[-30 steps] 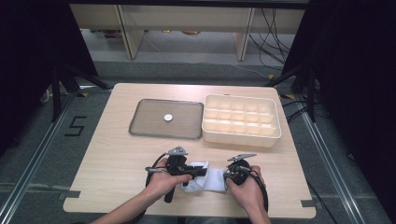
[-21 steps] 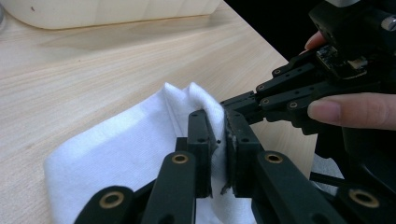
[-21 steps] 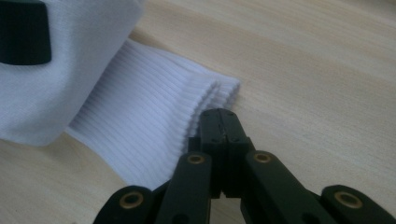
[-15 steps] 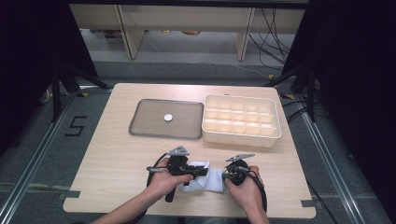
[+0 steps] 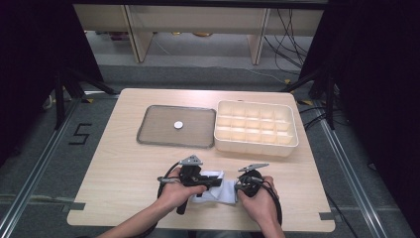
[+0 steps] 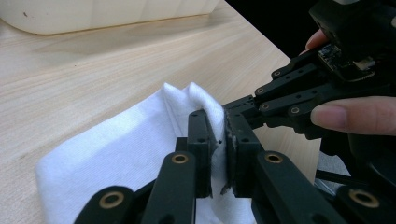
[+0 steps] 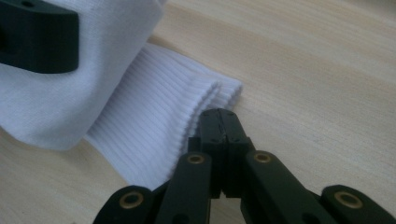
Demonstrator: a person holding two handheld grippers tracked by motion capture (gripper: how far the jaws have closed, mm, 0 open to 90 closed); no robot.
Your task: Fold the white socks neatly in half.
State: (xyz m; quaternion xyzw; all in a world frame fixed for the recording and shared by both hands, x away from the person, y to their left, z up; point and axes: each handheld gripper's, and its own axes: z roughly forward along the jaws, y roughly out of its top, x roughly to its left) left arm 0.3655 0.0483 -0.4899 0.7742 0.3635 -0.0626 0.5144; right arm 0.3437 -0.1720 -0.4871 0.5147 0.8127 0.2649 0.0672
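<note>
Hands hide most of white sock [image 5: 218,189]; left jaws clamp it, right jaws clenched.

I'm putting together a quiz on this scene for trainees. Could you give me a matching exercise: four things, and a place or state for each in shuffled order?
Things:
1. white disc
2. cream box
3. white sock
4. left gripper

Places or states:
A. fingers shut on a white fold
B. lying in the grey tray
C. beside the tray, on its right
D. near the front edge of the table

Pairs: 1-B; 2-C; 3-D; 4-A
</note>
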